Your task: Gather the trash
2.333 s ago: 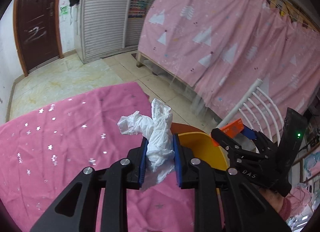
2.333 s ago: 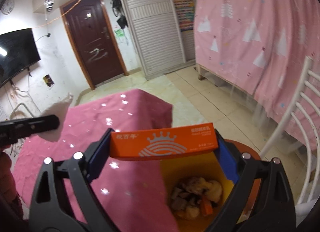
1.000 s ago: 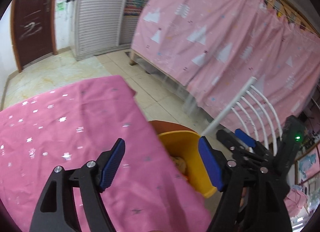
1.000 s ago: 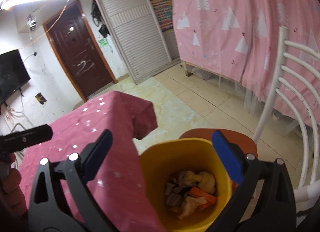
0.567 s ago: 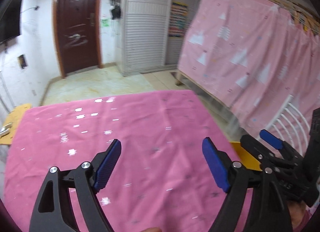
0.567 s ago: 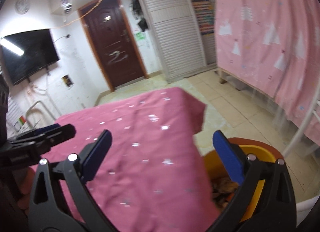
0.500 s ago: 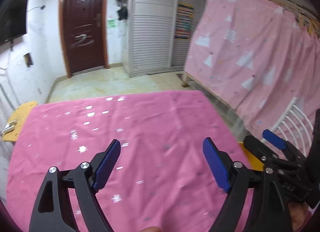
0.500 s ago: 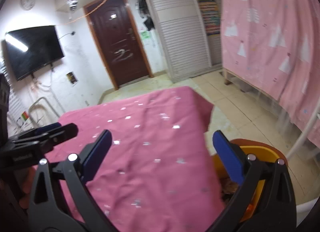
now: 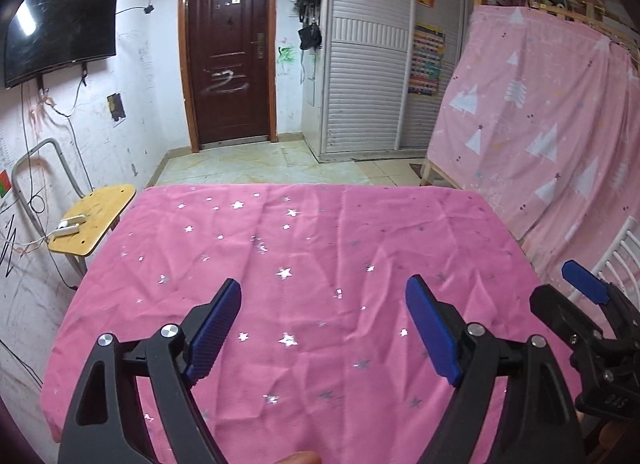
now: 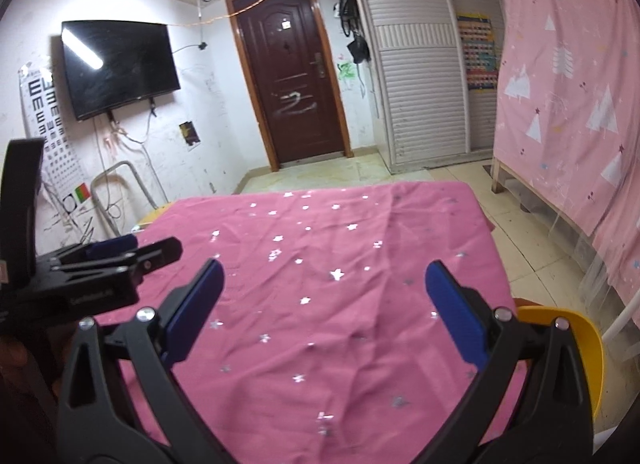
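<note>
Grippers nearest, both over the table's near edge: left gripper point(image 9: 323, 322) spread wide and holding nothing, right gripper point(image 10: 324, 304) likewise spread and unloaded. Beyond the fingers, pink starred tablecloth point(image 9: 304, 248) covering the table. Off the table's right edge, yellow trash bin point(image 10: 582, 348), contents hidden. Farther back, dark door point(image 9: 230, 60) and wall television point(image 10: 120, 64).
</note>
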Available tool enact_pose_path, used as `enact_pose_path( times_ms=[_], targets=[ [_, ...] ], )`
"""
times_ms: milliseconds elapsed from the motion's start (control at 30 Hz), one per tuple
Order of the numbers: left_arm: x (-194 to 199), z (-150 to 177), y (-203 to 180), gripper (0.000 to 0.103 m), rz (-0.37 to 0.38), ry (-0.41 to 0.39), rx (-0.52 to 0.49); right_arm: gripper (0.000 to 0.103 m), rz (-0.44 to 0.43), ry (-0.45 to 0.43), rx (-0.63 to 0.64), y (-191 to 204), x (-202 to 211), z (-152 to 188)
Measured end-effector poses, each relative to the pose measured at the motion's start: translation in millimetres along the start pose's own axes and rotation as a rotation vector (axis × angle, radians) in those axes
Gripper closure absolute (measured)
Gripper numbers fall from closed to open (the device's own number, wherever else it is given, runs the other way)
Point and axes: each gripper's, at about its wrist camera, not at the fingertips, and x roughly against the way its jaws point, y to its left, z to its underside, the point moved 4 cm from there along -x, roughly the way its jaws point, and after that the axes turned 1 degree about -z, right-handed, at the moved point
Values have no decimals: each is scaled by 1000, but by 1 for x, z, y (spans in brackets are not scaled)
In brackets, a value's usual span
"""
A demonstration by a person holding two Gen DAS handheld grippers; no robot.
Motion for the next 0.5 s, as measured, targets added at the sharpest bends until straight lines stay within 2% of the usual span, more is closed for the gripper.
enact_pose_path(
  times_ms=[500],
  targets=[
    [8, 2, 18, 26, -17, -12, 33, 6, -4, -1, 24, 15, -4, -5]
  ],
)
